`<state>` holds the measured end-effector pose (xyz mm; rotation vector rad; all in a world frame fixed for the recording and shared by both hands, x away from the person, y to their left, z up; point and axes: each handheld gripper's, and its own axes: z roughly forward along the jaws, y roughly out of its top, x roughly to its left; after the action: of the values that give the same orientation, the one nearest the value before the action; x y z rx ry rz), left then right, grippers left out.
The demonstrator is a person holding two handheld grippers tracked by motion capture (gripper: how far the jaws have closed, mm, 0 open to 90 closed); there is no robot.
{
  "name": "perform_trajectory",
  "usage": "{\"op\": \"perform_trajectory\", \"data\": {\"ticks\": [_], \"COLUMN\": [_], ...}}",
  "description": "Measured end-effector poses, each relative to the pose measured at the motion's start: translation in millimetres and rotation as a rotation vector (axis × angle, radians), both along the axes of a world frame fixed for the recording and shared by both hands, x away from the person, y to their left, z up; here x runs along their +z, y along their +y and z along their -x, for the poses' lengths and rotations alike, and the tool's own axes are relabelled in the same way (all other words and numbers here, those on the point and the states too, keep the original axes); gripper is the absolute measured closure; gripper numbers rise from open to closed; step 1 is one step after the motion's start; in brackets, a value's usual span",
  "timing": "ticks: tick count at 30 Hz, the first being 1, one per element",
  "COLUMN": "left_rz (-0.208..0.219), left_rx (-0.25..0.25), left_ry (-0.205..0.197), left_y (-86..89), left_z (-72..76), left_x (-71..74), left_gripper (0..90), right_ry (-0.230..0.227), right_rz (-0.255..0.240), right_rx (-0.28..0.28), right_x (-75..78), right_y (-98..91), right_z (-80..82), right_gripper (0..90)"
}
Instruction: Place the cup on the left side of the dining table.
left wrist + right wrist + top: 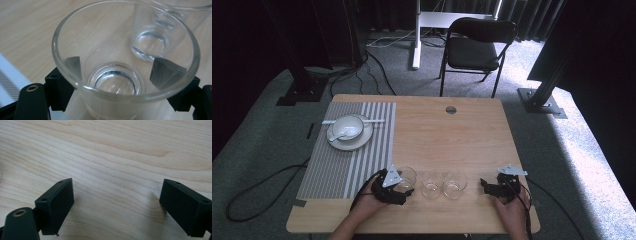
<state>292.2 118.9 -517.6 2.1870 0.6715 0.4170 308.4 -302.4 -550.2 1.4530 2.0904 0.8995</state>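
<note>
Left gripper [404, 186] sits at the near edge of the wooden table [472, 135], its jaws set either side of the leftmost glass [406, 176], and the left gripper view puts us right over that glass [125, 75]: both black pads show through the clear wall, one on each side and close against it, though whether they are pressing or just touching I cannot tell. Empty, upright, standing just beside the striped placemat [347, 150]. Next along the row, the middle glass [432, 187] and the right glass [454, 185], near each other and also empty; one of them looms behind the held glass in the left gripper view [160, 32]. Over on the other side, right gripper [487, 186] rests in the person's hand, low over bare wood, well apart from the right glass, jaws spread wide with nothing between them [117, 202]. Far left on the placemat, a white plate [362, 141] carries a white bowl [346, 126] with a spoon [338, 134] in it, and chopsticks [374, 120] lie just behind.
</note>
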Motion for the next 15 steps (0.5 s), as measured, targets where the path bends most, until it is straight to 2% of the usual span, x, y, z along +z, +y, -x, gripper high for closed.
{"op": "perform_trajectory", "data": {"ticks": [2, 3, 5, 6, 7, 11, 15], "left_rz": [0.001, -0.004, -0.003, -0.009, -0.001, -0.021, -0.017], "left_rx": [0.017, 0.012, 0.028, 0.020, 0.032, 0.057, 0.083], "left_ry": [-0.015, -0.002, -0.015, -0.007, -0.015, -0.029, -0.024], "left_y": [1.7, 3.4, 6.2, 7.9, 10.0, 18.4, 28.9], "left_z": [0.8, -0.2, 0.7, 0.0, 0.5, 0.5, -0.8], "left_x": [1.1, 2.5, 4.6, 5.9, 7.0, 11.0, 14.4], "left_gripper": [21.9, 21.8, 21.8, 21.9, 21.8, 21.8, 21.8], "right_ry": [0.000, -0.001, -0.001, -0.001, -0.001, -0.001, -0.001], "right_rz": [0.000, 0.001, 0.001, 0.001, 0.001, 0.001, 0.001], "right_rx": [0.000, 0.001, 0.001, 0.001, 0.001, 0.001, 0.001], "right_x": [0.0, 0.0, 0.0, 0.0, 0.0, 0.0, 0.0], "right_y": [0.0, -0.1, -0.1, -0.1, -0.1, -0.1, -0.1], "right_z": [0.0, 0.0, 0.0, 0.0, 0.0, 0.0, 0.0], "right_gripper": [11.6, 11.6, 11.6, 11.6, 11.6, 11.6, 11.6]}}
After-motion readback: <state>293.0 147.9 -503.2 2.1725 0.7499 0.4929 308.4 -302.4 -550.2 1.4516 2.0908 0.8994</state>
